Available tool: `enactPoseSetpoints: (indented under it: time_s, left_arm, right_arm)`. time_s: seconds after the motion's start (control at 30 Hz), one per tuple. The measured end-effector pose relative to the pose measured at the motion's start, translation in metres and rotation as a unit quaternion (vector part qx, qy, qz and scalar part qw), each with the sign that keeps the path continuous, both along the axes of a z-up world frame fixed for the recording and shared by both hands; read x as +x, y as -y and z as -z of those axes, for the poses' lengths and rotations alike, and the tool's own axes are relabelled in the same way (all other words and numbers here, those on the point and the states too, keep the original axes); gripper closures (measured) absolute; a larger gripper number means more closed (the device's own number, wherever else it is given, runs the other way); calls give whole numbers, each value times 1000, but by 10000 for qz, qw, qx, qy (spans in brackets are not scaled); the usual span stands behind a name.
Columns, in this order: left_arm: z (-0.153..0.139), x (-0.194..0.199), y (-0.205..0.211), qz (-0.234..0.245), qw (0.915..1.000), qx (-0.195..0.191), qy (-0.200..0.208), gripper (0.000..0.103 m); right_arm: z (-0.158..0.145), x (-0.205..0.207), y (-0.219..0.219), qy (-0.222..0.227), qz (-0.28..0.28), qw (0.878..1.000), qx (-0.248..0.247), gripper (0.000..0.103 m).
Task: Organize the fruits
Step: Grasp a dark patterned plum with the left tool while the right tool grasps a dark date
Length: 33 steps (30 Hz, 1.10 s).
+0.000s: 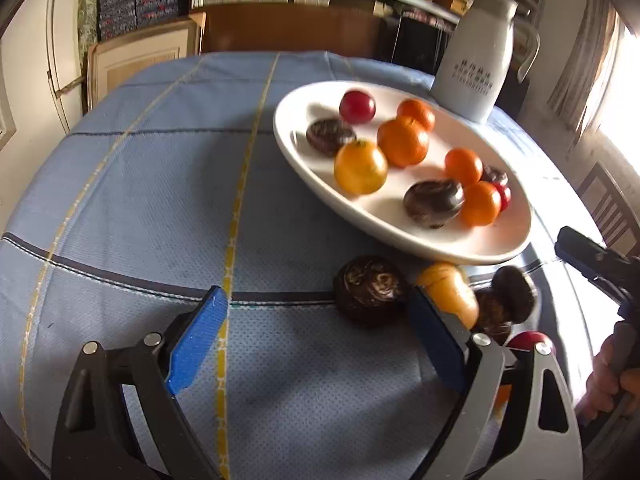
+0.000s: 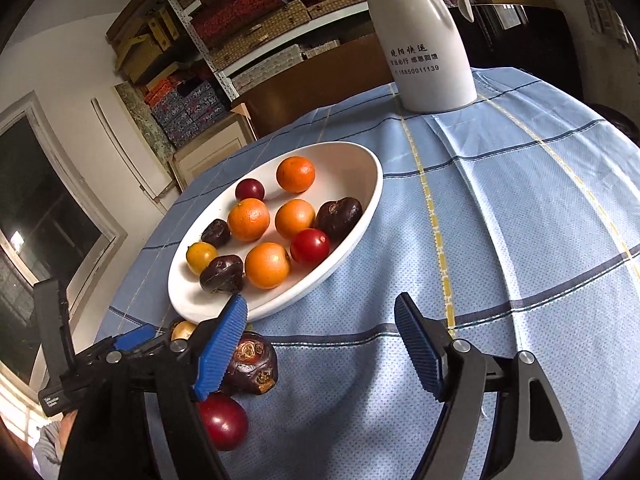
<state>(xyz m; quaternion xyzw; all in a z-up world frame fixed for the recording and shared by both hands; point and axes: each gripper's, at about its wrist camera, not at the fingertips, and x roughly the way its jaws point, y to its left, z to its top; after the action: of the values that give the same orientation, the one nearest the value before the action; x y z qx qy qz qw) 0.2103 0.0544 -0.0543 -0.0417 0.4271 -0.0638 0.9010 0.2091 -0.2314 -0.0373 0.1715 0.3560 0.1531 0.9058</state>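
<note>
Left wrist view
Left tool point(image 1: 320, 332): jaws spread wide, released, nothing between the blue pads but cloth.
White oval plate point(image 1: 500, 240): right of centre on the blue checked cloth of the desk point(image 1: 160, 200), carrying oranges, dark brown chestnut-like fruits and red fruits.
Loose dark brown fruit point(image 1: 370, 290): lower centre, on the cloth just below the plate rim, beside the right pad.
Tall white jug point(image 1: 476, 64): upper right, behind the plate.

Right wrist view
Right tool point(image 2: 320, 348): jaws apart, released, gripping nothing.
Plate: centre left.
Loose round red fruit point(image 2: 224, 426): lower left, on the cloth, outside the left pad, next to a dark brown one.
</note>
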Motion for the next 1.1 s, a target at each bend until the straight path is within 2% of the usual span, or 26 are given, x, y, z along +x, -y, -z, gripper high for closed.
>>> enactPoseSetpoints:
  time_s: [0.1, 0.17, 0.27, 0.33, 0.4, 0.47, 0.67, 0.8, 0.9, 0.97, 1.0, 1.07, 1.1]
  left_arm:
    - [2, 4, -6, -103, 9999, -65, -71, 7]
    - [0, 2, -9, -269, 9995, 188, -13, 7]
    - [-6, -7, -23, -874, 9931, 756, 197, 7]
    - [-11, -12, -31, -989, 9923, 666, 328, 8]
    - [-15, -17, -36, -928, 9937, 405, 488, 8]
    - [-16, -17, -33, -775, 9951, 308, 538, 8]
    - [-13, -5, -16, -430, 9973, 452, 400, 8]
    - [-6, 9, -10, -404, 9972, 594, 194, 8]
    - [7, 23, -8, -397, 9968, 628, -289, 5]
    - [7, 21, -7, -401, 9965, 673, -290, 5]
    - [6, 20, -7, -402, 9964, 686, -284, 4]
    - [6, 19, -6, -399, 9965, 675, -287, 4]
    - [5, 19, -6, -399, 9965, 674, -286, 4]
  right_arm:
    - [0, 0, -2, -5, -41, 10000, -17, 26]
    - [0, -1, -1, -4, -27, 10000, 6, 25]
    - [1, -1, 1, -12, 6, 10000, 52, 25]
    - [1, -2, 1, -7, -8, 10000, 54, 25]
    - [0, -3, -1, 20, -62, 10000, 30, 25]
    - [-1, -3, -3, 51, -115, 9999, -19, 25]
    - [-2, -3, -5, 58, -162, 9998, -62, 25]
    - [-2, -3, -8, 37, -214, 9997, -88, 25]
    - [0, -2, -16, -17, -431, 9990, -135, 25]
    - [2, -2, -24, -86, -701, 9974, -142, 26]
    - [3, -3, -30, -121, -849, 9962, -169, 28]
    - [5, -3, -40, -191, -1088, 9935, -265, 39]
    - [6, -3, -42, -224, -1130, 9930, -268, 41]
